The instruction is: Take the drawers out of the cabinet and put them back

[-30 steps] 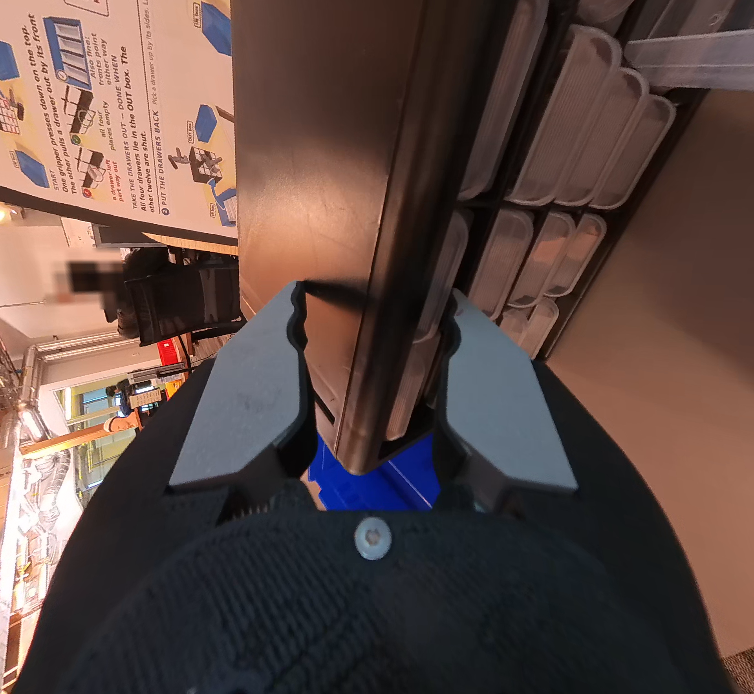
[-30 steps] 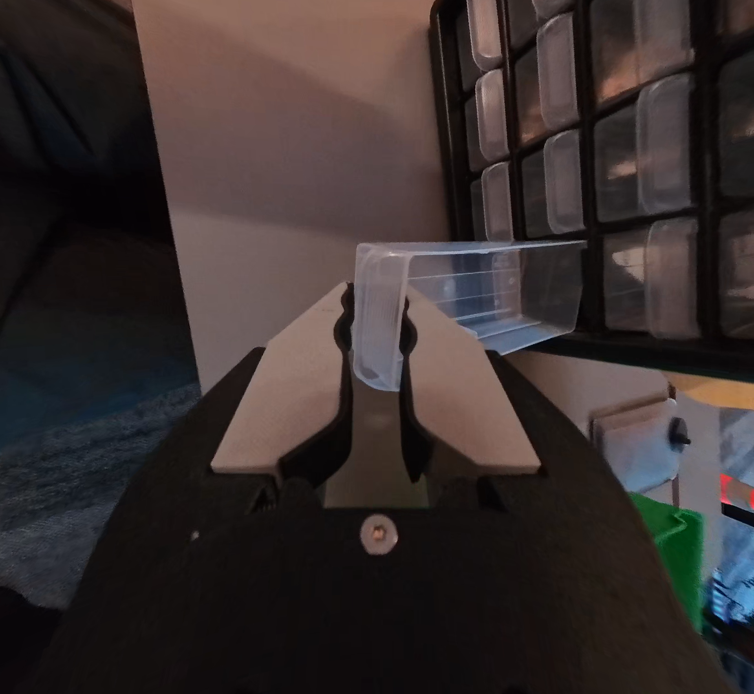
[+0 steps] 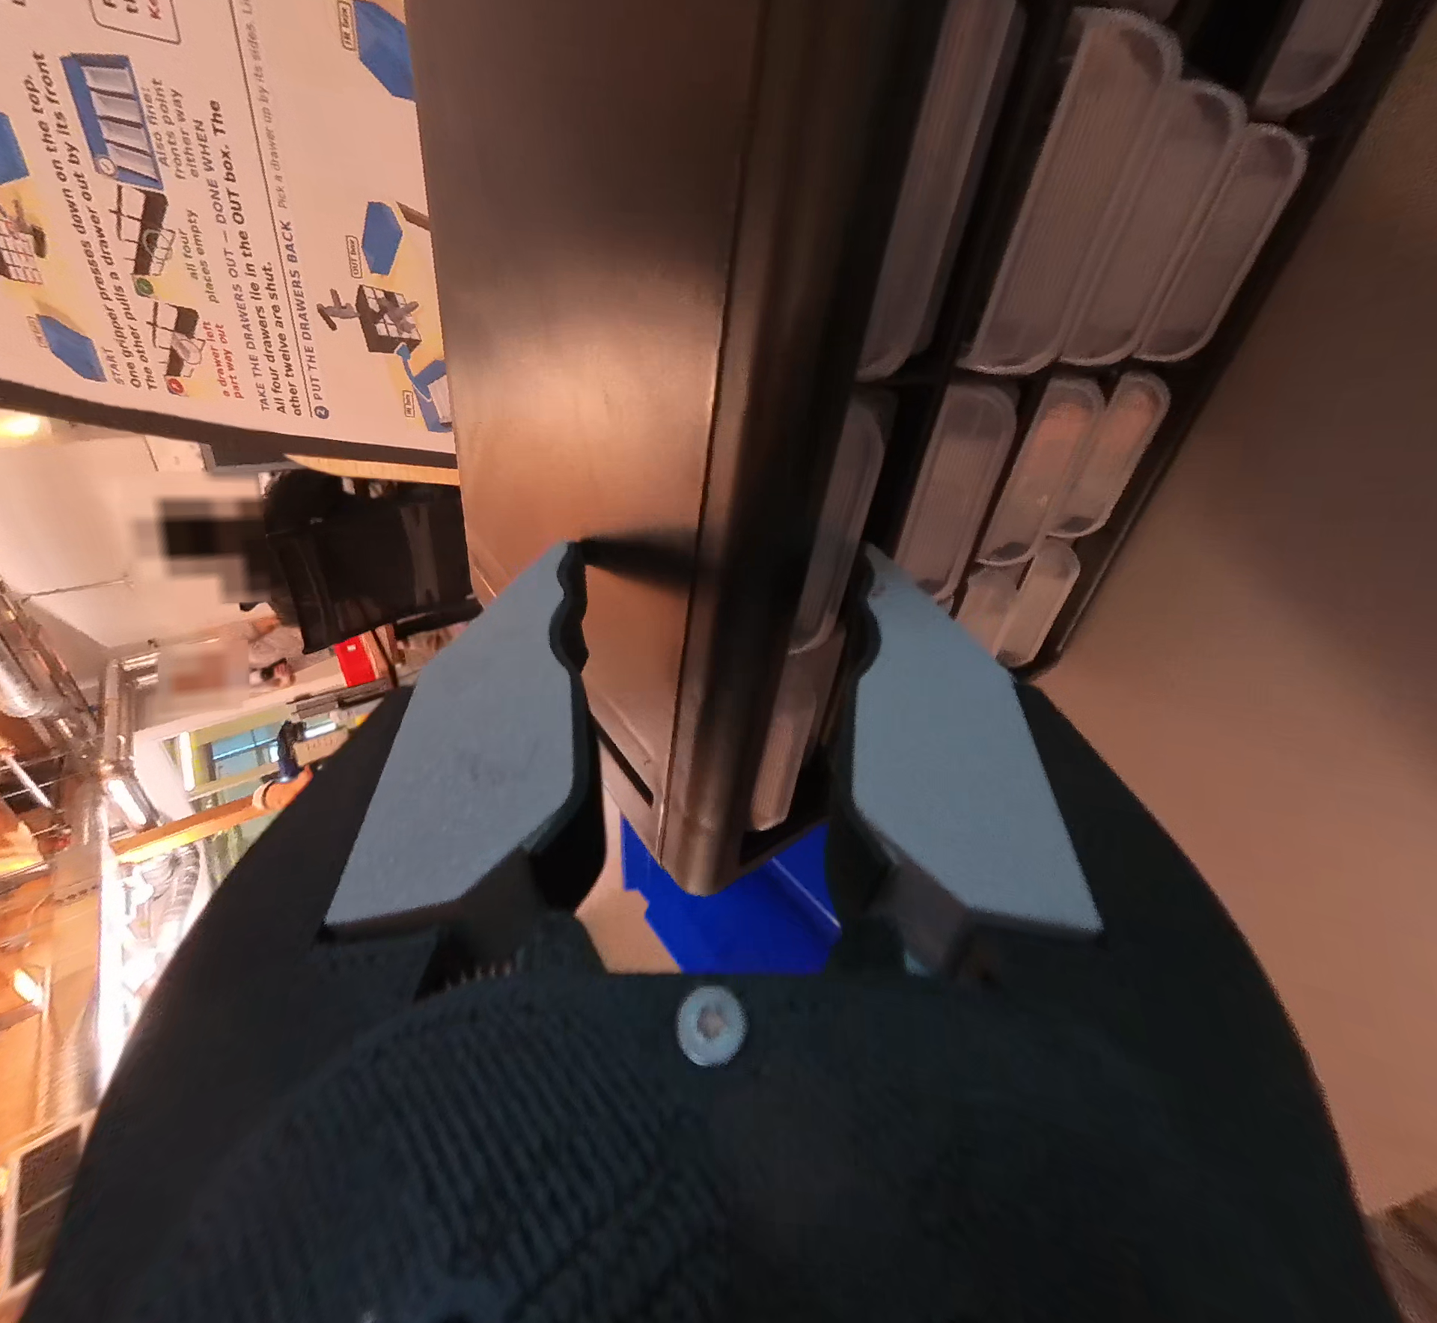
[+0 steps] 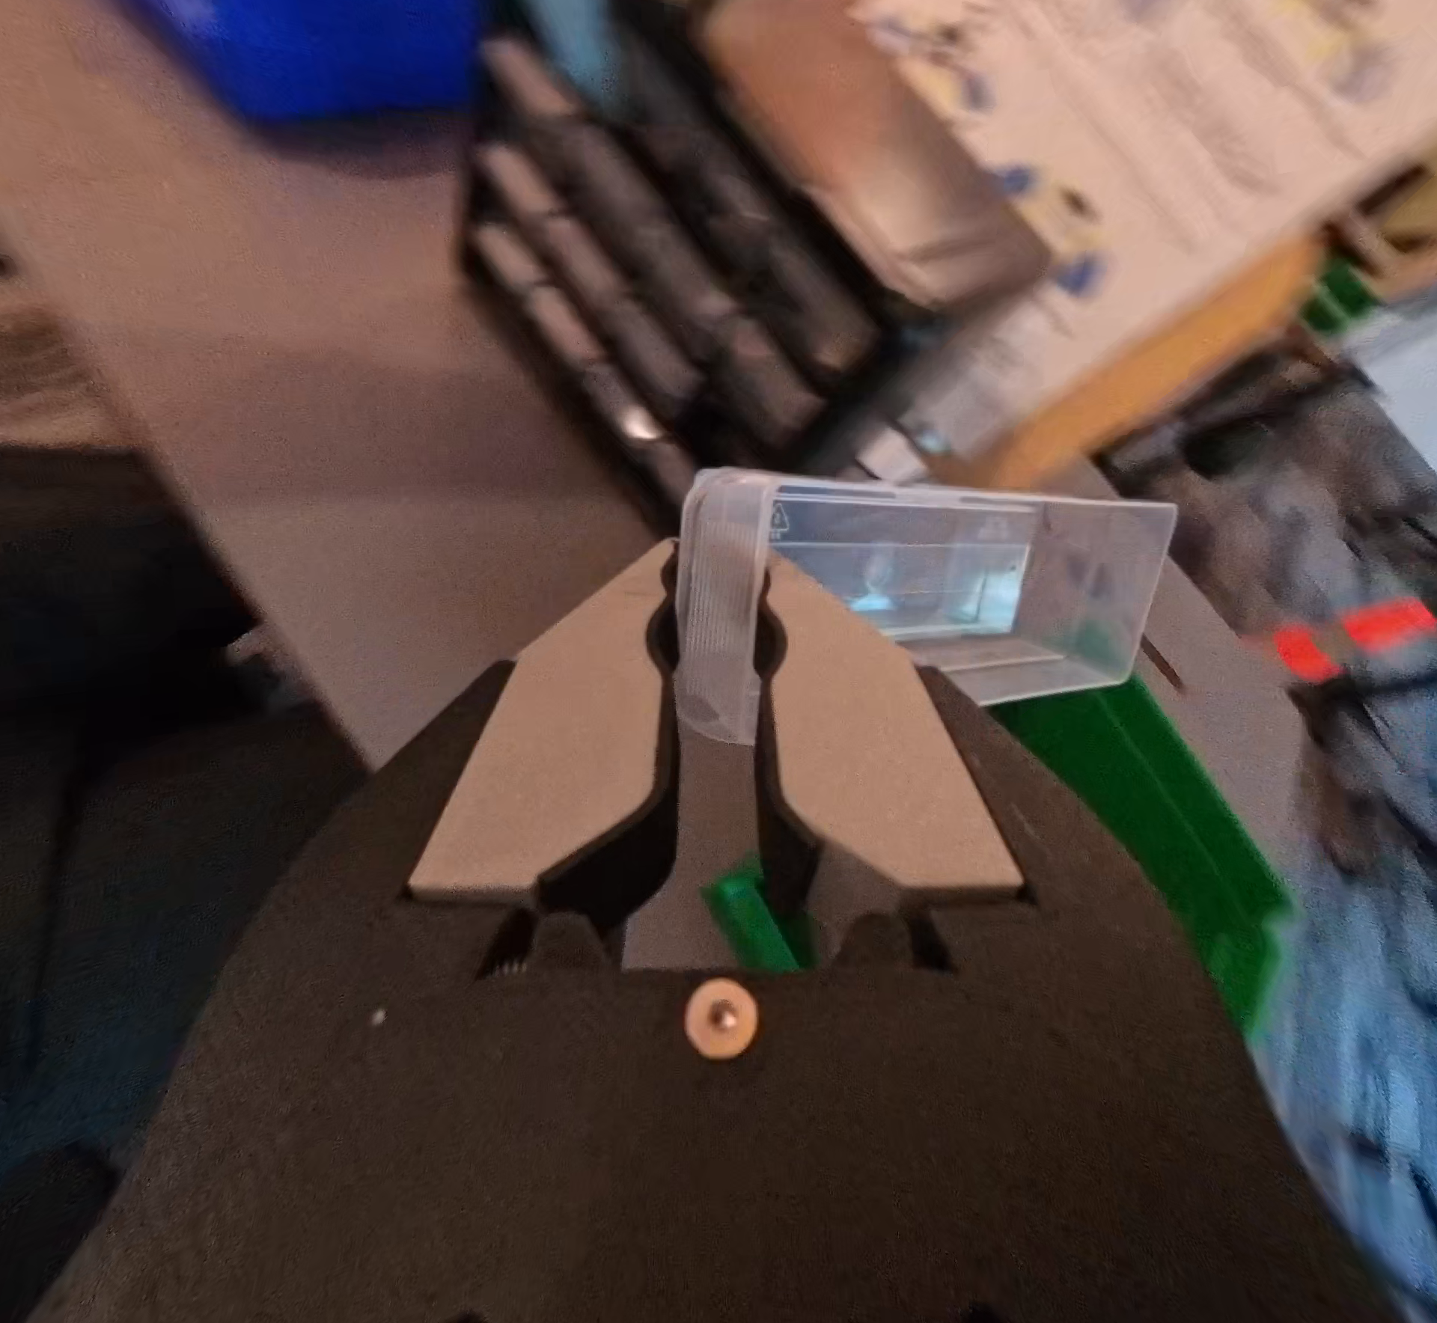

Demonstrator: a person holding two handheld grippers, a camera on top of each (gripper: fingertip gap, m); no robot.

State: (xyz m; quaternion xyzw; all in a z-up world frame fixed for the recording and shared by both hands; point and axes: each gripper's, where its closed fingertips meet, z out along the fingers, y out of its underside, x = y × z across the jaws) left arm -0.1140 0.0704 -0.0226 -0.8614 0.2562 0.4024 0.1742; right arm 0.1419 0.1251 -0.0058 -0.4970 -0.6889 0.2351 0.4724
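Note:
The black cabinet (image 3: 591, 236) fills the left wrist view, with its rows of clear drawer fronts (image 3: 1127, 213) to the right. My left gripper (image 3: 719, 570) is open and straddles the cabinet's top front edge, one finger on each side. In the blurred right wrist view, my right gripper (image 4: 719, 570) is shut on the front handle of a clear empty drawer (image 4: 933, 586). It holds the drawer in the air, free of the cabinet (image 4: 661, 290), above a green bin (image 4: 1127, 780).
A blue bin (image 3: 739, 920) sits behind the cabinet and also shows in the right wrist view (image 4: 295, 3). An instruction poster (image 3: 194, 158) stands beside the cabinet. The beige tabletop (image 4: 311, 353) lies in front of it. A person and workshop clutter are far off.
My right gripper has pulled the clear drawer fully out of the cabinet's bottom row and swung away with it over the green bin. The left gripper has stayed on the cabinet top.

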